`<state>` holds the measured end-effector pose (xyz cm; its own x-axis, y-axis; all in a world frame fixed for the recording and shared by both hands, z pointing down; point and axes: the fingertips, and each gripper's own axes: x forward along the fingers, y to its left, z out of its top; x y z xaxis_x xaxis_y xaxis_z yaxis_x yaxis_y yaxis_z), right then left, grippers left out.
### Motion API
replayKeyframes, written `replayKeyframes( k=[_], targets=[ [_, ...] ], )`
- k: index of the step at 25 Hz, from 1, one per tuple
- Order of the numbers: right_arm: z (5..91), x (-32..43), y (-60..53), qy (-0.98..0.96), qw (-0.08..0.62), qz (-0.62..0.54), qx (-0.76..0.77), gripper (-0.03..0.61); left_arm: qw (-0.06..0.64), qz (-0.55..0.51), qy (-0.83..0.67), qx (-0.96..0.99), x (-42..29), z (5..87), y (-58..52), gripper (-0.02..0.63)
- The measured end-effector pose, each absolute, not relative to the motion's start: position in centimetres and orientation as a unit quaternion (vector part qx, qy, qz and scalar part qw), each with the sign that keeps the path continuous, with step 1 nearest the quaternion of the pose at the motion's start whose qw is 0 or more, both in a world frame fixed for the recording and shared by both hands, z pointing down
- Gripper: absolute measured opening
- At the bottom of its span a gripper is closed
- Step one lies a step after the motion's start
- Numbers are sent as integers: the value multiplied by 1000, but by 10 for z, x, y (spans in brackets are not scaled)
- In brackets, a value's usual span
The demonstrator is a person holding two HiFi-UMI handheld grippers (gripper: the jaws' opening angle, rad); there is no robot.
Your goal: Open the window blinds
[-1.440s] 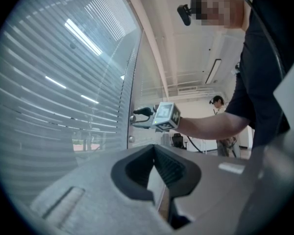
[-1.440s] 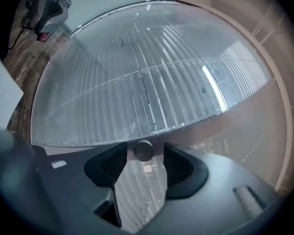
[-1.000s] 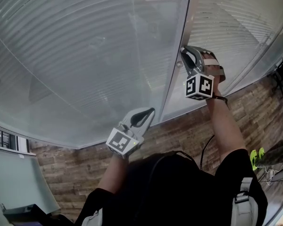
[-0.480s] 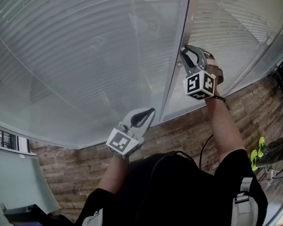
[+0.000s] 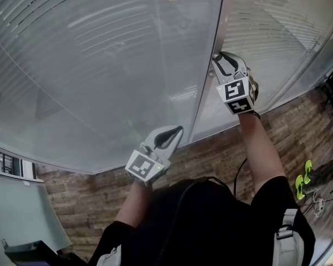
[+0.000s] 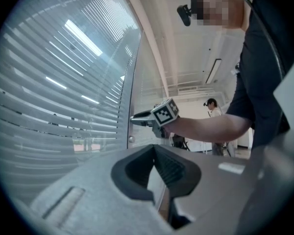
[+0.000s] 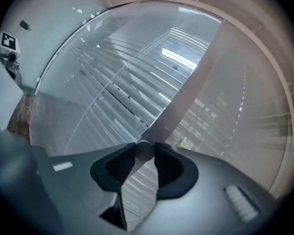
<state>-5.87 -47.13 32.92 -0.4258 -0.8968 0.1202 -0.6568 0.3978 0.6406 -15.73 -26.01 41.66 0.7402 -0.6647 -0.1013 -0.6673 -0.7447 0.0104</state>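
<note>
Horizontal slat blinds (image 5: 100,65) sit behind glass on the left of a pale upright frame post (image 5: 208,82). My right gripper (image 5: 216,60) is held up against that post, shut on a small round knob (image 7: 144,151) that sticks out of it. The knob sits squeezed between the two dark pads (image 7: 120,168). In the left gripper view the right gripper (image 6: 134,119) shows level against the post. My left gripper (image 5: 177,131) hangs lower and left of the post, shut and holding nothing, a little off the glass. The slats (image 7: 137,72) stand partly tilted, with gaps between them.
A second blind panel (image 5: 266,26) fills the glass right of the post. Below the windows runs a brick-patterned surface (image 5: 211,154). A small round fitting (image 6: 131,140) sits on the post below the right gripper. Another person (image 6: 213,111) stands far behind. Green shoes (image 5: 302,184) lie at the right.
My right gripper has rolled on the knob; its marker cube now shows another face. The slats in the left panel have tilted wider, most clearly at the upper left. The left gripper has stayed still.
</note>
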Motion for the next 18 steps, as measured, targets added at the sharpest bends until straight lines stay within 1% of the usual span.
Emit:
replayKeyframes(
  k=[3,11,15,18],
  targets=[
    [332,-58,-473,-817,205,-225,490,126,3,43,355,-934,-157,415,-258,5],
    [336,-50,-480,-852,96,-77,508,126,14,47,354,-934,-156,417,-258,5],
    [334,-49,-480,-857,60,-32,511,126,14,43,350,-936,-153,418,-258,5],
    [333,-48,-479,-859,17,21,511,126,7,50,350,-935,-151,412,-256,5]
  ],
)
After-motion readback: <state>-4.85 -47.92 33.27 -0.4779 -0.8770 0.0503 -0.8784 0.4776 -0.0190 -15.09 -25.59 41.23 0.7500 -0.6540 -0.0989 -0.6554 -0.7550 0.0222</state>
